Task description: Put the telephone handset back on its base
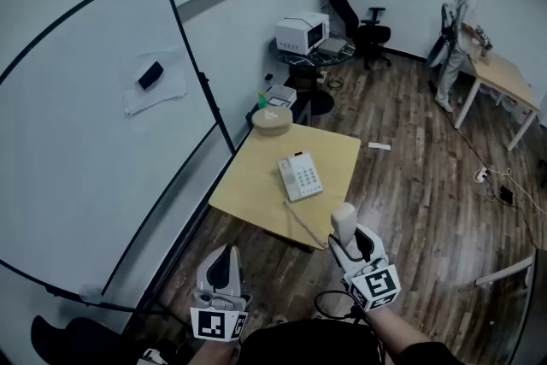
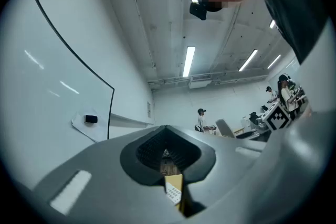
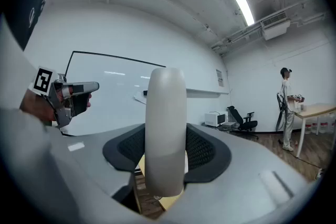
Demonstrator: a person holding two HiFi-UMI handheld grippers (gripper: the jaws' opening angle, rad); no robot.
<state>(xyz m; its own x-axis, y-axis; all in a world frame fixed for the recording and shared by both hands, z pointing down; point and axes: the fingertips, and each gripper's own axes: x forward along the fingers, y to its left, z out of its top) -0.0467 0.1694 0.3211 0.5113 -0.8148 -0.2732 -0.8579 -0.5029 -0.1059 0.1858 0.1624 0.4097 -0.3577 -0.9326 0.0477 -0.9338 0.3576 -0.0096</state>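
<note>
While our right tongs (image 1: 350, 245) clamp the handset (image 1: 344, 220), left tongs (image 1: 224, 259) together, we log its base (image 1: 300, 178) unfilled, well apart.

Both tools are held low and close to the person's body, pointing forward. The left tool (image 1: 224, 267) has its jaws together with nothing between them. The right tool (image 1: 346, 245), slightly farther forward, has its jaws clamped on the handset (image 1: 343, 220), which stands upright.
</note>
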